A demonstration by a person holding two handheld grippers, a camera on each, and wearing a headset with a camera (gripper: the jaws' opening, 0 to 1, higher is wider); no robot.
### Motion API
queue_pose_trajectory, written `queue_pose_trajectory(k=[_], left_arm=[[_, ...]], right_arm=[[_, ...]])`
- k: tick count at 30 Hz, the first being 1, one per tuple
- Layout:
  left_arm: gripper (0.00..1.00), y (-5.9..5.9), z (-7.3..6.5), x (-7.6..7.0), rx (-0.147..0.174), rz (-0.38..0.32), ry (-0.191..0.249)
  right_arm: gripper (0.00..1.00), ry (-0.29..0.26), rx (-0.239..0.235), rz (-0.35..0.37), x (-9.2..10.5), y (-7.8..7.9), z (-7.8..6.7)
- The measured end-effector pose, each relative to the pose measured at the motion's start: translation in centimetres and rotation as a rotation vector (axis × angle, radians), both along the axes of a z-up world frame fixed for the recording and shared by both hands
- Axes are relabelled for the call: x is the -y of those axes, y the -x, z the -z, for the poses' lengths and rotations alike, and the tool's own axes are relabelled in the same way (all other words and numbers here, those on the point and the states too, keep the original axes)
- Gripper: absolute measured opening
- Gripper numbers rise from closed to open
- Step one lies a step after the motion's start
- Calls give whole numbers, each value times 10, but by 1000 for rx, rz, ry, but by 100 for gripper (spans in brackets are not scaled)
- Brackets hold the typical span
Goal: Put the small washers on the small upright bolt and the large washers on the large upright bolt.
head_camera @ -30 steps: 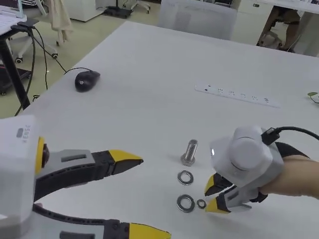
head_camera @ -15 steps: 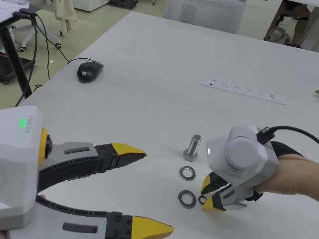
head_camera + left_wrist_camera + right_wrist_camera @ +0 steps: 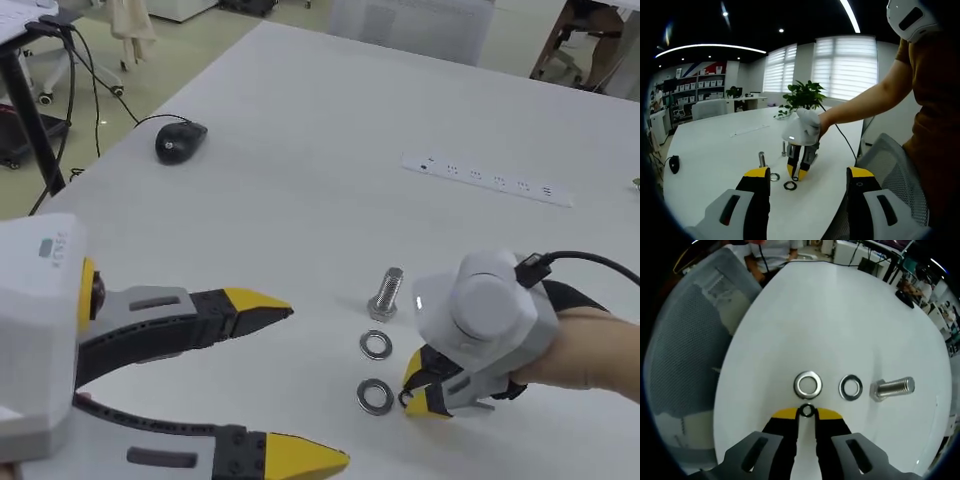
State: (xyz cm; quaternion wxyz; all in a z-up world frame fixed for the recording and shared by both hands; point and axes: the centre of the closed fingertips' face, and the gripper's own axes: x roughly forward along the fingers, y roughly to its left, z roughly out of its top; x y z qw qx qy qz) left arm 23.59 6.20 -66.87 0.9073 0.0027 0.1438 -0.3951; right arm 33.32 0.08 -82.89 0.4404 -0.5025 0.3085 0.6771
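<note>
A large upright bolt stands on the white table, with two large washers lying flat in front of it. My right gripper is down at the tabletop beside the nearer washer. In the right gripper view its yellow fingertips are pinched on a small washer, just short of the large washers and the bolt. My left gripper hovers open at the lower left, nothing between its jaws. A small upright bolt stands behind the right gripper.
A white power strip lies farther back on the table and a black mouse sits near the left edge. A mesh chair stands at the near table edge. A person's hand holds the right gripper.
The right gripper's tips have come together around the small washer, which lay visible just beside them before. The left gripper holds still and open.
</note>
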Motion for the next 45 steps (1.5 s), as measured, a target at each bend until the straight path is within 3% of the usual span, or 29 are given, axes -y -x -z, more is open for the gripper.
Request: queue_pose_trajectory(k=[7,15,33,45], left_arm=[[61,1,1,2,-2,2,-6],[61,-1,1,7,-6,14,-10],[61,-8,2,15,-13,36,-14],[60,-11,4,19,-24,43,-10]], right_arm=[[12,2,-12,33,6,-2,-4],[12,-16,2,94,23,-16,-15],[12,-4,77,229,83,-63,-43],[12,-48,122,285,80,-97,-67]])
